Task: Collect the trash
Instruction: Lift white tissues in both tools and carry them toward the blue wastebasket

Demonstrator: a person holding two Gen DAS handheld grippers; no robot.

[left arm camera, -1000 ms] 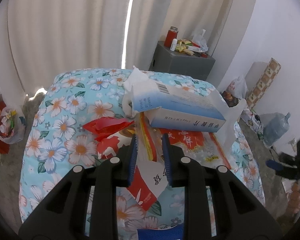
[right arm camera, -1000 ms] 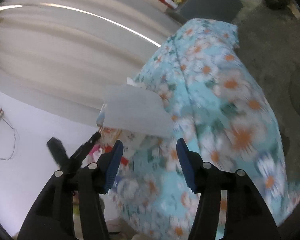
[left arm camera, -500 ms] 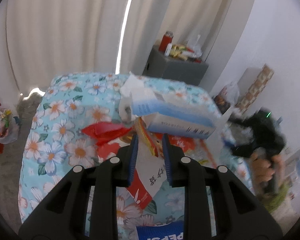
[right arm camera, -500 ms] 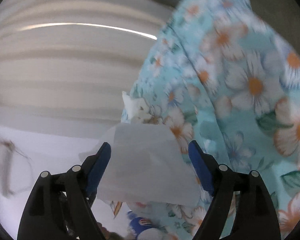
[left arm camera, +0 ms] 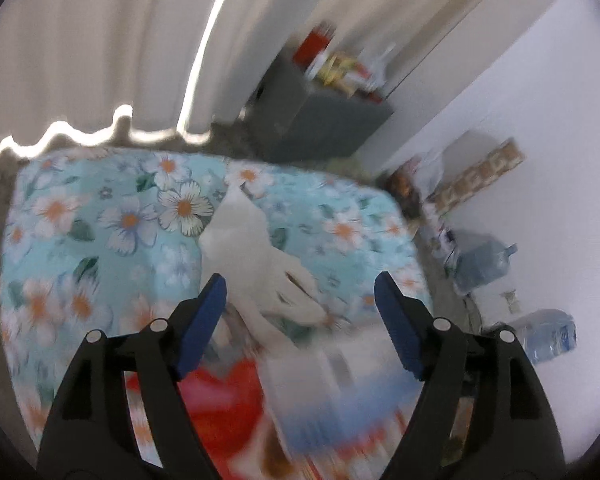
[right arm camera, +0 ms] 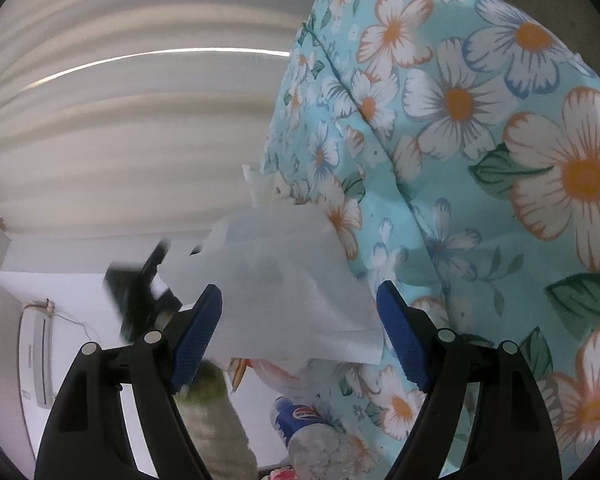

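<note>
Hovering over the floral-covered desk [left arm camera: 100,220], the left hand-held gripper [left arm camera: 300,300] has its 2 blue-padded fingers spread wide with nothing between them. Just ahead of its tips, a crumpled white tissue [left arm camera: 256,264] lies on the floral cloth, near the middle of the desk. Nearer the camera than the tissue, below the fingers, sits a blurred heap of trash: a red wrapper [left arm camera: 220,404] and a white-and-blue carton [left arm camera: 340,396], the carton to the right of the wrapper. Whether the carton holds anything cannot be told through the blur.

Beyond the far edge of the desk stands a dark grey cabinet [left arm camera: 320,124] with a red jar [left arm camera: 314,42] and other small items on top, too smeared to name. To the right of the desk, 2 large clear water jugs [left arm camera: 484,264] stand on the floor against the white wall; their contents cannot be made out.

In the right wrist view, the right hand-held gripper [right arm camera: 300,312] is also opened wide. A thin white sheet [right arm camera: 284,288] spans the gap between its fingers at the edge of the desk, but contact with the pads cannot be confirmed. Below the sheet, a blue Pepsi bottle [right arm camera: 300,414] lies against the floral cloth [right arm camera: 460,140].
</note>
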